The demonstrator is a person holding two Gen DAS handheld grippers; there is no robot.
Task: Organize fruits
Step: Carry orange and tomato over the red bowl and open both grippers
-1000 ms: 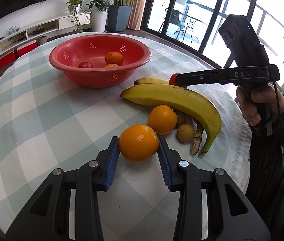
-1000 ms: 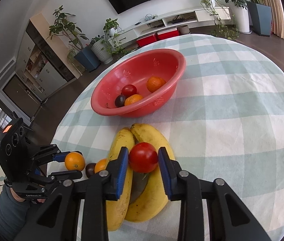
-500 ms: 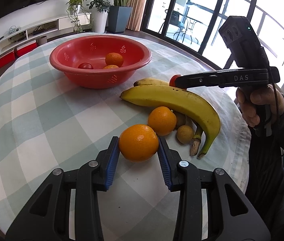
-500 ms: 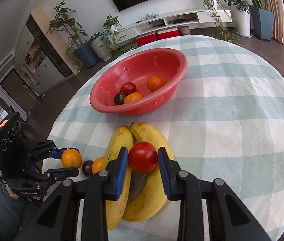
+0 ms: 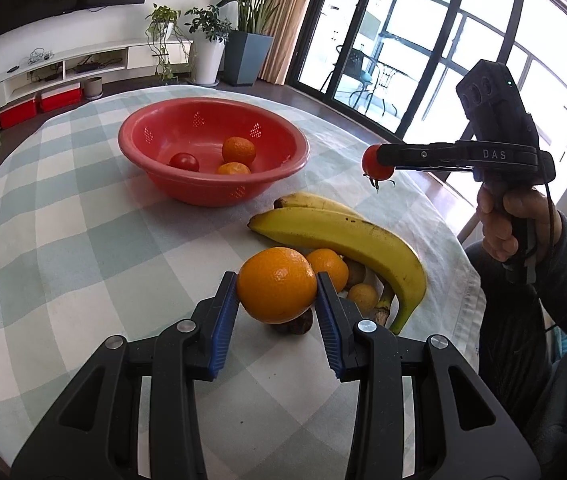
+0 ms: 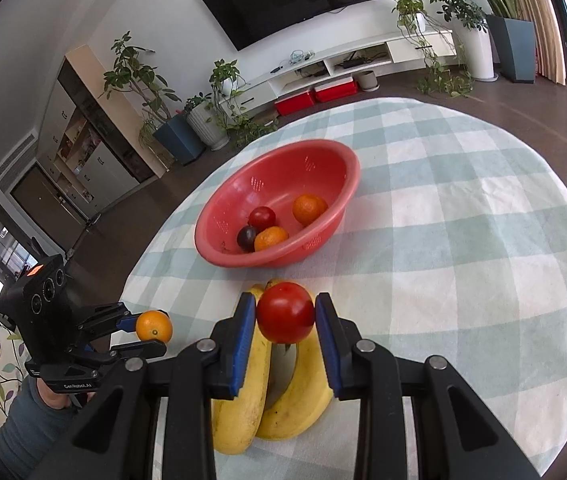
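My left gripper [image 5: 277, 296] is shut on an orange [image 5: 277, 283] and holds it above the table; it also shows in the right wrist view [image 6: 154, 325]. My right gripper [image 6: 285, 316] is shut on a red tomato [image 6: 285, 312], raised above two bananas [image 6: 239, 392]; from the left wrist view the tomato [image 5: 375, 163] hangs to the right of the red bowl [image 5: 211, 190]. The bowl [image 6: 323, 236] holds a tomato, two small oranges and a dark plum. On the cloth lie bananas [image 5: 343, 232], a small orange [image 5: 329, 266] and small brownish fruits [image 5: 363, 296].
The round table has a green-and-white checked cloth [image 5: 63, 240]. Its edge runs close on the right [image 5: 471, 280], by the person's arm. A TV shelf and potted plants stand beyond the table.
Both grippers have lifted their fruit off the table: the orange rose from the cloth, uncovering a dark fruit beneath, and the tomato rose well above the bananas.
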